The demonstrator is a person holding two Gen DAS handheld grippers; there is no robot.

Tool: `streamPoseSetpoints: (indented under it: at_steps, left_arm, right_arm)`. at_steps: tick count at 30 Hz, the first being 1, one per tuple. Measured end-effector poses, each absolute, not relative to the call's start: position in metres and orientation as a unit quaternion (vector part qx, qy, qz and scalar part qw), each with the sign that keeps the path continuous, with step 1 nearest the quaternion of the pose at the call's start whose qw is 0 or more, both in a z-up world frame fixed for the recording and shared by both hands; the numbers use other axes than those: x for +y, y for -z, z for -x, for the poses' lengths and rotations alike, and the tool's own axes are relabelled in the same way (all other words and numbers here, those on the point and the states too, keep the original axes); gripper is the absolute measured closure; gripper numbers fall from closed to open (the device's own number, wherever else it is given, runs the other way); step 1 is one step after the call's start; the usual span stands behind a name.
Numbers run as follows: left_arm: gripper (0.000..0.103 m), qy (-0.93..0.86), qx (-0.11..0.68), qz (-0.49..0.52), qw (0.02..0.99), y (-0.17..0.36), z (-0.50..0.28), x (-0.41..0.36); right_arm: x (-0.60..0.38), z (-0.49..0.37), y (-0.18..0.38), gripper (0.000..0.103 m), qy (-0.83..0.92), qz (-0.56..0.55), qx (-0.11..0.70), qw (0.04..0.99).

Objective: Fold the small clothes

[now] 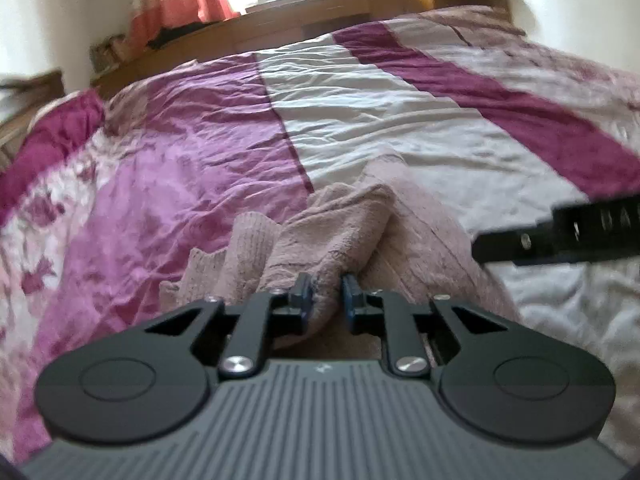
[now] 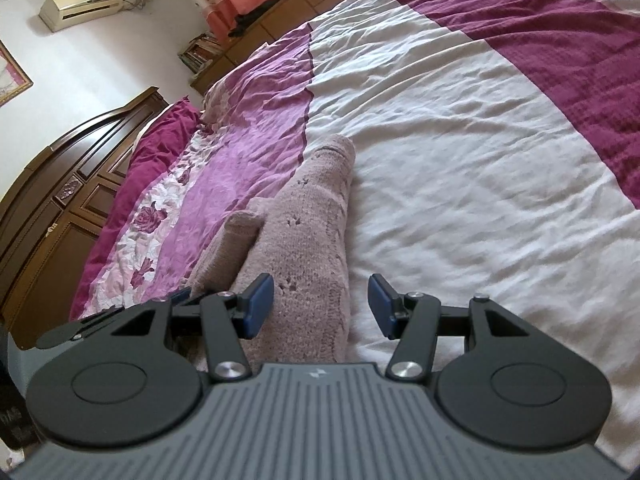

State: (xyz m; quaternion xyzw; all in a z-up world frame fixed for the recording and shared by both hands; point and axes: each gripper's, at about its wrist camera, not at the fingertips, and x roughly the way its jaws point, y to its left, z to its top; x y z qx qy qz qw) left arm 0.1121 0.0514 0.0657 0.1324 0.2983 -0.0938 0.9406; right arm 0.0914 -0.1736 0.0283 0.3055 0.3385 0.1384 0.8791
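Currently the left gripper [image 1: 326, 294] is clamped on the pink knit garment [image 1: 344, 220] at lower centre, the right gripper [image 2: 322, 306] is released; the fold is best lifted evenly, fabric kept taut.

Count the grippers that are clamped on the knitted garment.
1. The left gripper is shut on a fold of the pink knitted garment. The right gripper hangs open over the garment's near end, its pads pressing nothing.

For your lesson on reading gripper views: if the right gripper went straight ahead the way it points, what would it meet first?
Probably the pink knitted garment: it lies on the bedspread between and ahead of the open right gripper, nearer its left finger. Depth is hard to judge here.
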Motion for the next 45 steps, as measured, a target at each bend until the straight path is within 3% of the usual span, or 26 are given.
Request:
streamPoseSetpoints:
  at_steps: [11,16,19,27,30,34,37,38,40,45]
  left_arm:
    - [0.086,0.000,0.311,0.037,0.950,-0.079,-0.142,0.128]
    - [0.058,0.011,0.340,0.078,0.937,-0.067,-0.148,0.148]
    - [0.054,0.037,0.363,0.106,0.925,-0.056,-0.152,0.156]
    - [0.056,0.078,0.384,0.175,0.903,-0.040,-0.162,0.164]
    - [0.067,0.088,0.354,0.146,0.920,-0.046,-0.154,0.153]
    - [0.066,0.090,0.341,0.081,0.932,-0.044,-0.153,0.132]
    - [0.064,0.066,0.352,0.121,0.926,-0.035,-0.165,0.140]
    - [0.065,0.062,0.355,0.145,0.922,-0.033,-0.169,0.145]
    - [0.078,0.058,0.353,0.179,0.917,-0.031,-0.171,0.151]
    - [0.081,0.036,0.284,0.145,0.947,-0.059,-0.144,0.142]
  right_arm:
    - [-0.169,-0.089,-0.025,0.043,-0.148,-0.304,0.336,0.879]
    - [-0.168,-0.089,-0.025,0.043,-0.149,-0.303,0.335,0.880]
    - [-0.168,-0.089,-0.025,0.043,-0.149,-0.303,0.335,0.879]
    - [-0.167,-0.089,-0.024,0.043,-0.148,-0.301,0.334,0.881]
    - [-0.167,-0.089,-0.023,0.043,-0.149,-0.301,0.333,0.881]
    - [-0.167,-0.089,-0.022,0.042,-0.150,-0.303,0.333,0.880]
    - [-0.166,-0.089,-0.022,0.043,-0.151,-0.303,0.333,0.880]
    - [-0.166,-0.089,-0.022,0.043,-0.151,-0.302,0.333,0.881]
    - [-0.166,-0.089,-0.023,0.043,-0.152,-0.298,0.332,0.882]
    - [-0.165,-0.088,-0.023,0.043,-0.155,-0.293,0.329,0.884]
